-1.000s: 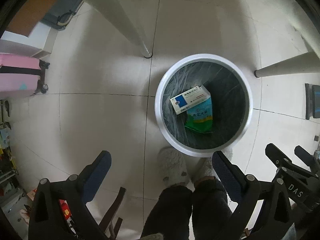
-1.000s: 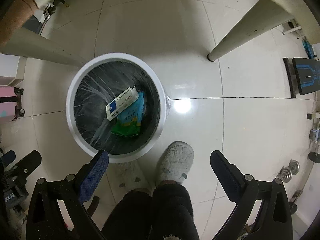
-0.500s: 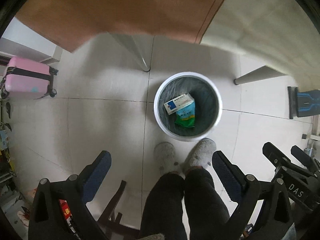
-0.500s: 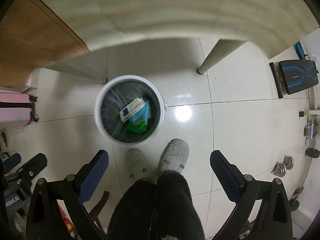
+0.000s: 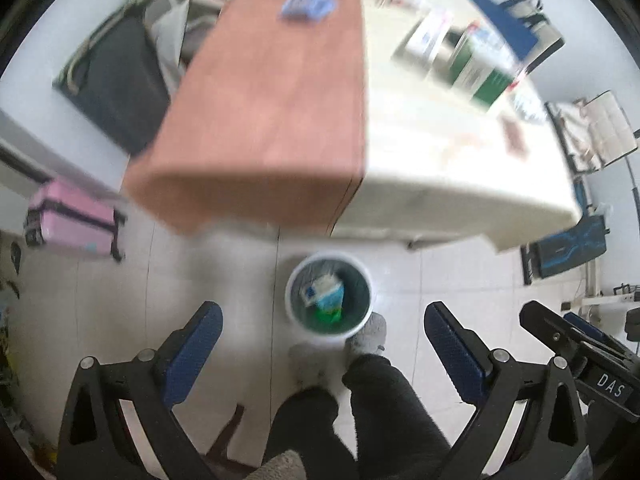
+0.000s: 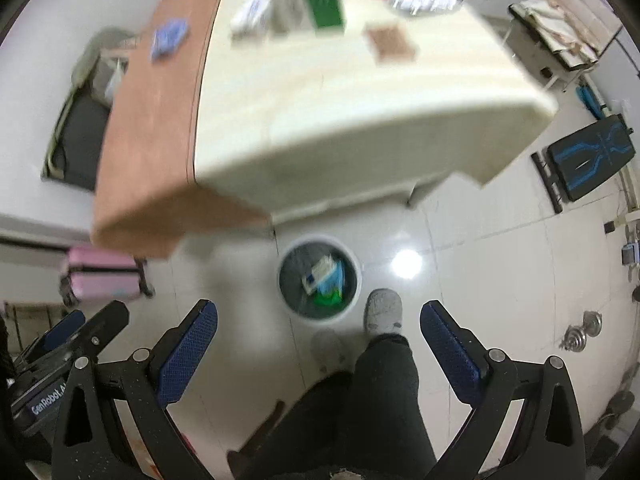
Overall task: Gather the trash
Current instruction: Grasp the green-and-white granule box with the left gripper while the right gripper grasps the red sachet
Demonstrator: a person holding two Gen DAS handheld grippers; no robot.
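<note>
A white trash bin [image 5: 294, 280] with a dark liner stands on the floor far below, also in the right wrist view [image 6: 356, 268]. Inside it lie a white-and-blue box [image 5: 314, 289] and a green-and-blue packet [image 5: 332, 304]. My left gripper [image 5: 322, 330] is open and empty, high above the bin. My right gripper [image 6: 318, 326] is open and empty too. On the table top above the bin lie blurred items: a blue packet [image 5: 306, 2], white and green boxes [image 5: 472, 64] and a small brown packet [image 6: 390, 42].
A table with a brown part [image 5: 272, 100] and a cream part [image 5: 440, 152] fills the upper view. The person's legs and slippers [image 6: 382, 312] stand beside the bin. A pink suitcase [image 5: 72, 220] is at the left, a black-and-blue bench [image 6: 588, 158] at the right.
Both grippers have risen well above the floor; the bin looks much smaller and the table top with its items has come into view. Both grippers stay open.
</note>
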